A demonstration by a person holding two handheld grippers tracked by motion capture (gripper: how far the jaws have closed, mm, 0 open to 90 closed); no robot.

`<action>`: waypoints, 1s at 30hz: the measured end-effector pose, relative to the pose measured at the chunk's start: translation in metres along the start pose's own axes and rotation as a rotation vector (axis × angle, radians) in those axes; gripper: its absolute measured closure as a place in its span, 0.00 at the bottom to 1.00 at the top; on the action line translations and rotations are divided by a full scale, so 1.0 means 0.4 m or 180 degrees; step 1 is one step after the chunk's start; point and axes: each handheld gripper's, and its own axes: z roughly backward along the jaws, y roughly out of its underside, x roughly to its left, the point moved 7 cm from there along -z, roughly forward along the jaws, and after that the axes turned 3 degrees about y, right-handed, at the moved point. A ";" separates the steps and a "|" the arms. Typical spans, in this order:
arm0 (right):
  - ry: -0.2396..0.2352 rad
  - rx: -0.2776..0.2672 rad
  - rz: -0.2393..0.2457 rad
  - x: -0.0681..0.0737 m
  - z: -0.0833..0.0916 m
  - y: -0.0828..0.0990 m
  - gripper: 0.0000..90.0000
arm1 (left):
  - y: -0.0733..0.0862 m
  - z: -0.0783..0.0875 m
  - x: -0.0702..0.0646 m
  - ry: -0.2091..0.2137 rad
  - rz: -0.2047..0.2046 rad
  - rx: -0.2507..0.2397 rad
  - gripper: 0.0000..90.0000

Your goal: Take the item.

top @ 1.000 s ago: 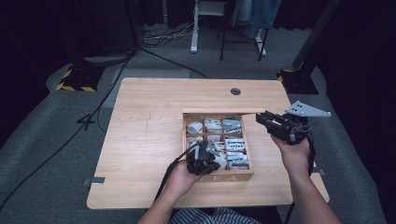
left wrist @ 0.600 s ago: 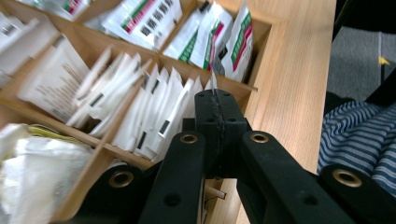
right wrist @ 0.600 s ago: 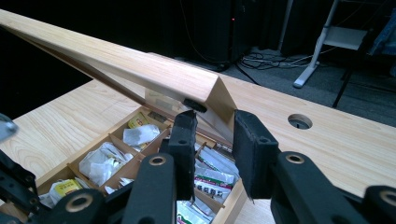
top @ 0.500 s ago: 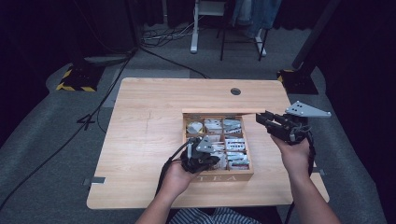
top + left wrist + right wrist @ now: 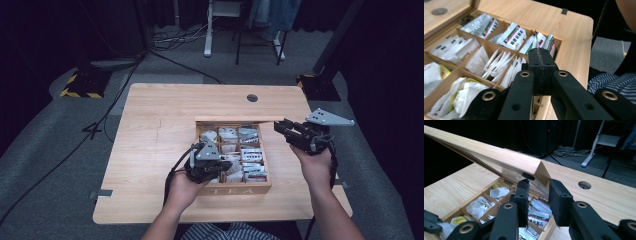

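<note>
Table (image 5: 150, 130) spreads under your hands; on its near right part sits the tea box (image 5: 235, 190), long axis running away from you, lid (image 5: 499, 157) raised at the far edge; your right gripper (image 5: 538, 195) pinches that lid's corner; your left gripper (image 5: 541, 53), jaws pressed together, holds a thin tea bag (image 5: 537, 42) edge-up above the near compartments; packets (image 5: 512, 36) crowd the dividers beneath

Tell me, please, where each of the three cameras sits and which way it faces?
High view: above the person's side, looking forward and down at the table; both forearms and the left gripper show.
Left gripper view: rides the left gripper, looking across the tea box; its shut jaws pinch a tea bag.
Right gripper view: rides the right gripper, facing the lid its jaws hold.
All share the tea box.
</note>
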 end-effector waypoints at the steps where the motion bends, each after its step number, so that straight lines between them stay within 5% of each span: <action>1: 0.0001 0.0000 0.0000 0.000 0.000 0.000 0.77 | 0.000 0.005 0.002 -0.0008 0.0007 -0.0010 1.00; 15: -0.0012 0.0009 0.0001 0.000 -0.001 0.001 0.77 | 0.012 0.105 0.048 -0.0274 0.0115 -0.0163 1.00; 30: -0.0018 0.0001 -0.0016 -0.002 -0.002 0.001 0.77 | 0.055 0.201 0.115 -0.0756 0.0334 -0.0236 1.00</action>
